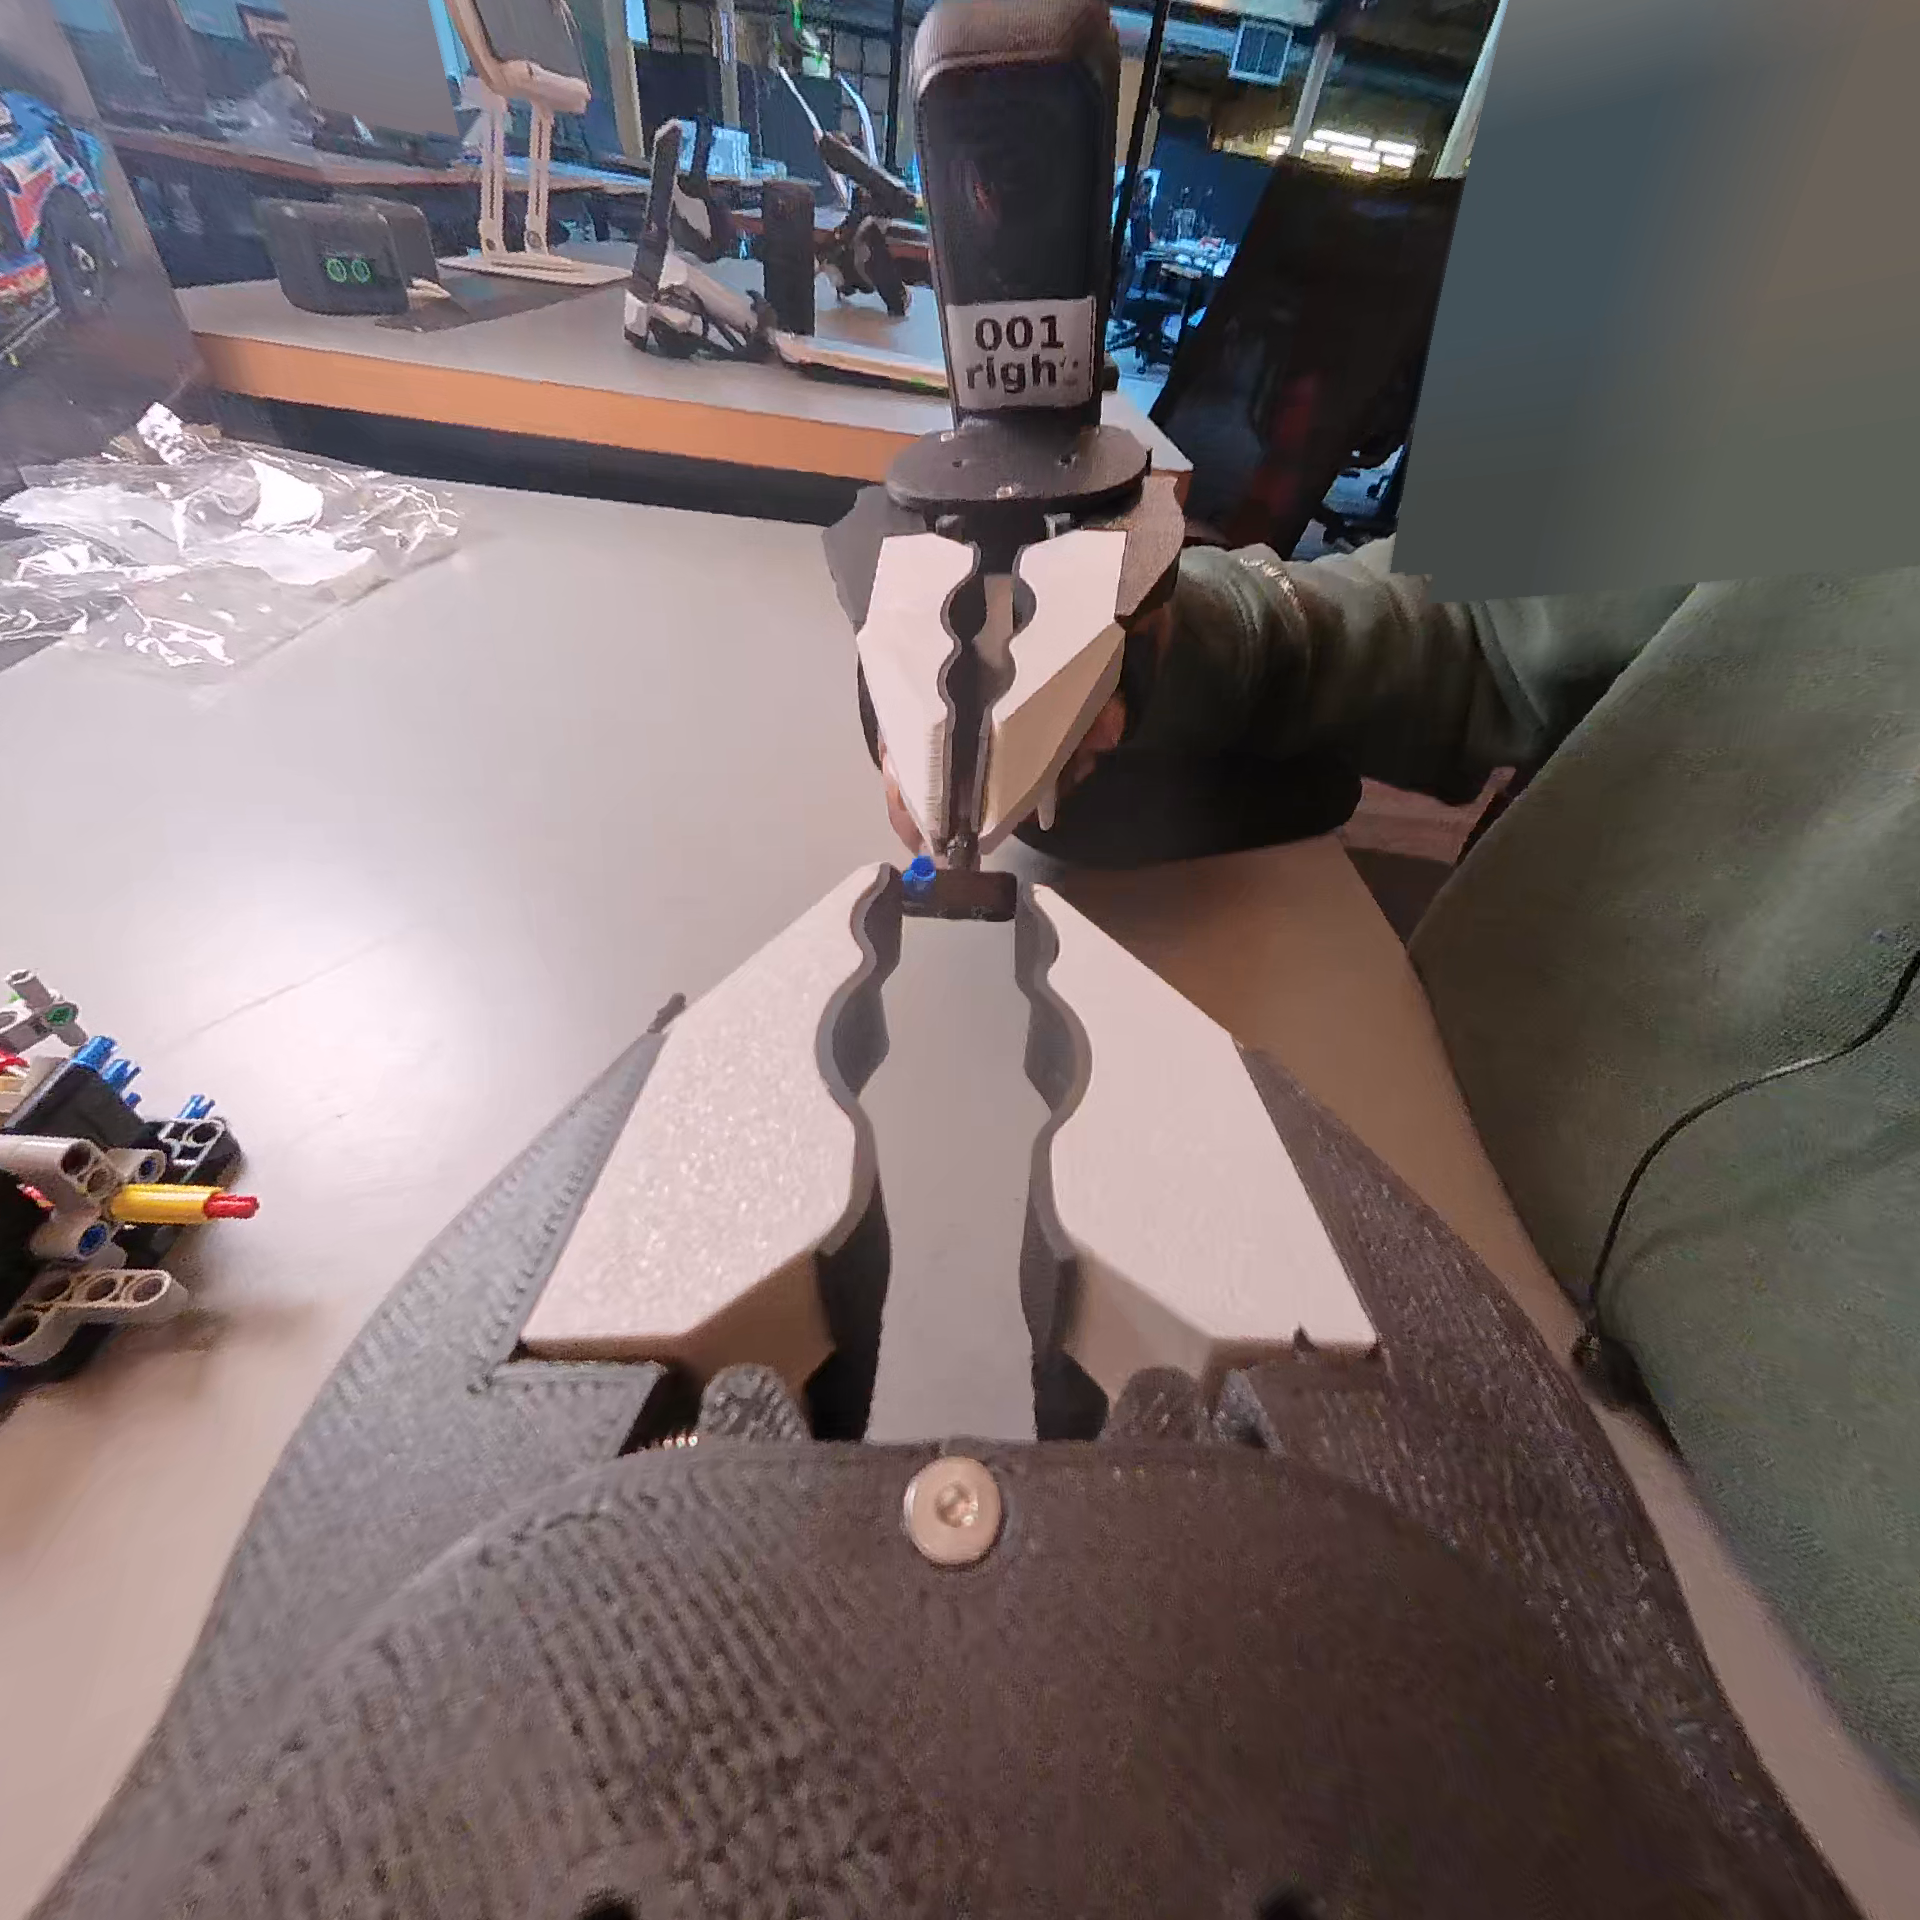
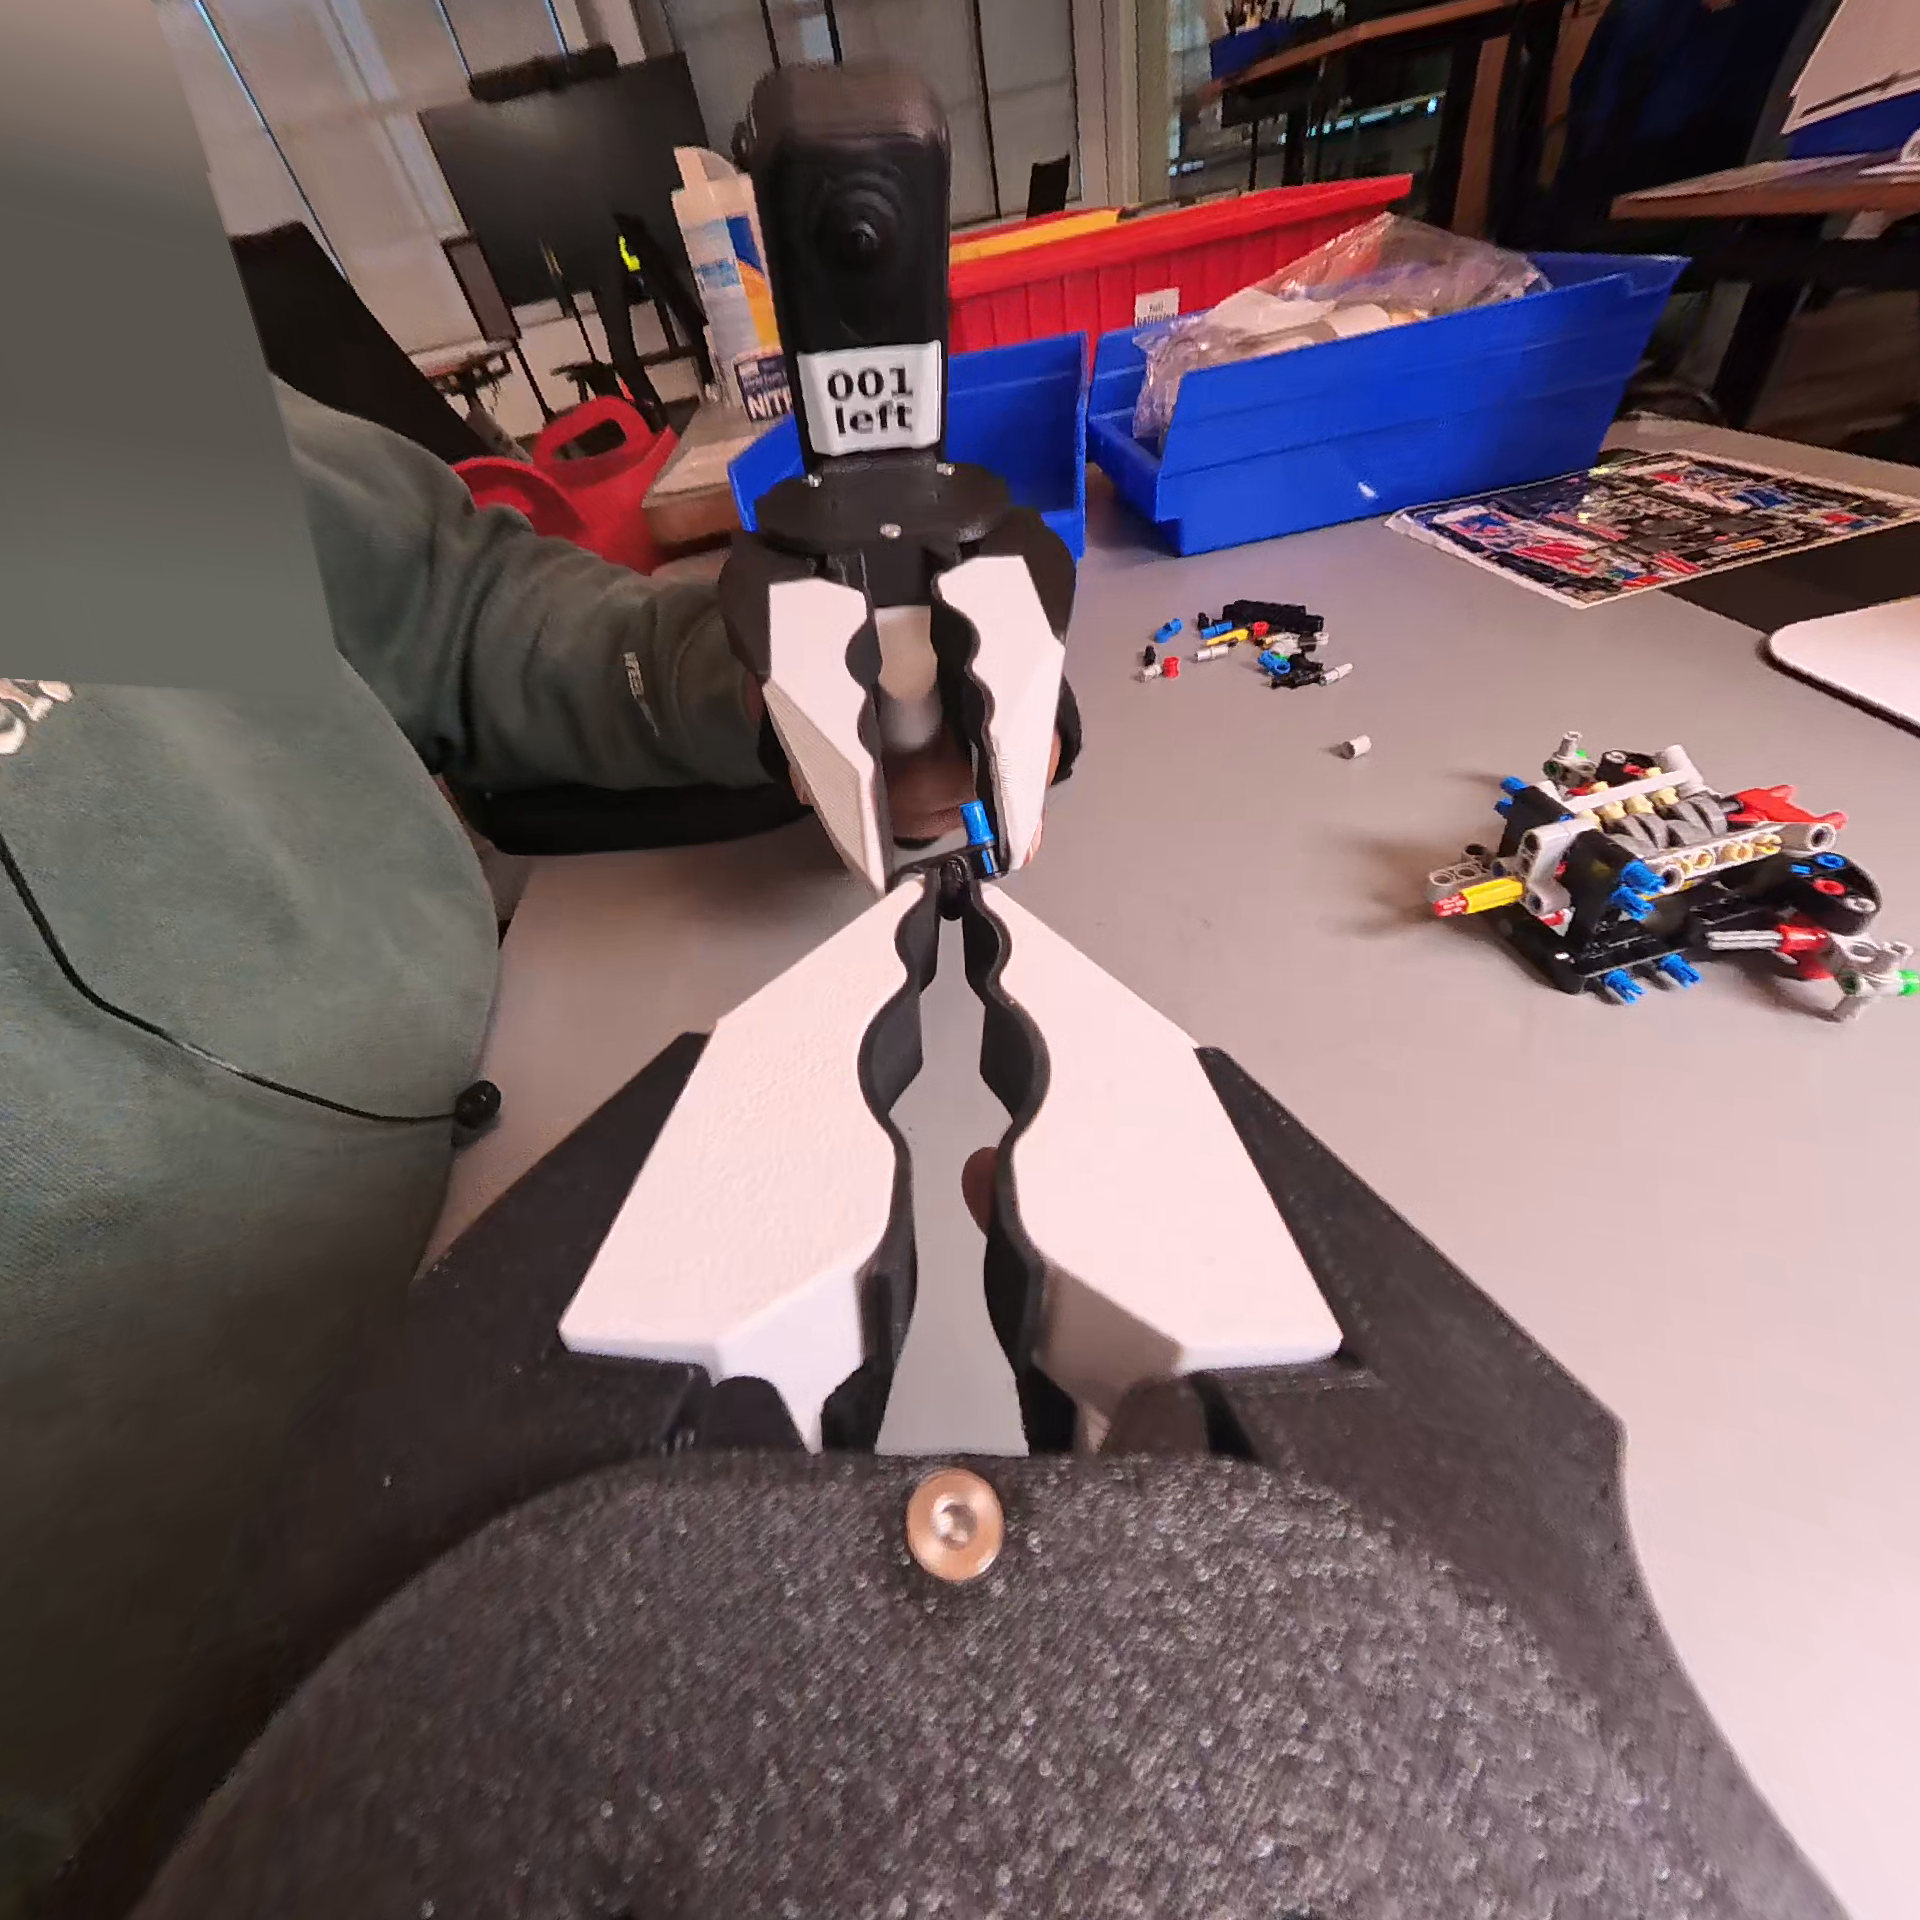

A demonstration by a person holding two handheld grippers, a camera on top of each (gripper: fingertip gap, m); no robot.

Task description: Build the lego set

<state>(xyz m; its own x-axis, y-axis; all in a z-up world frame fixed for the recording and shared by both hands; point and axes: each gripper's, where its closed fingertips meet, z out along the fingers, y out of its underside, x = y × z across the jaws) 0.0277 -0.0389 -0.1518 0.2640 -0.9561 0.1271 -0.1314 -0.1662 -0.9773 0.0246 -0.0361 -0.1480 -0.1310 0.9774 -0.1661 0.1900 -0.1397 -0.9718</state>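
My left gripper (image 1: 956,906) is shut on a short black lego piece (image 1: 977,896) that carries a blue pin (image 1: 917,876). It holds the piece above the grey table (image 1: 520,831). My right gripper (image 2: 949,891) faces it tip to tip and is shut on a small black pin (image 2: 951,871), which touches the black piece. The right gripper also shows in the left wrist view (image 1: 958,847), and the left gripper in the right wrist view (image 2: 948,862) with the blue pin (image 2: 975,826). The partly built lego model (image 2: 1662,883) lies on the table to the right of both grippers.
Loose small lego parts (image 2: 1247,644) and one grey piece (image 2: 1353,746) lie beyond the model. An instruction booklet (image 2: 1652,520), blue bins (image 2: 1382,416) and a red bin (image 2: 1174,260) stand farther back. Clear plastic bags (image 1: 208,540) lie far left. A person's green sleeve (image 2: 499,623) is close. Both grippers' tips are close together, under 4 cm apart. The partly built lego model (image 2: 1662,883) is about 15 cm from my left fingertips.
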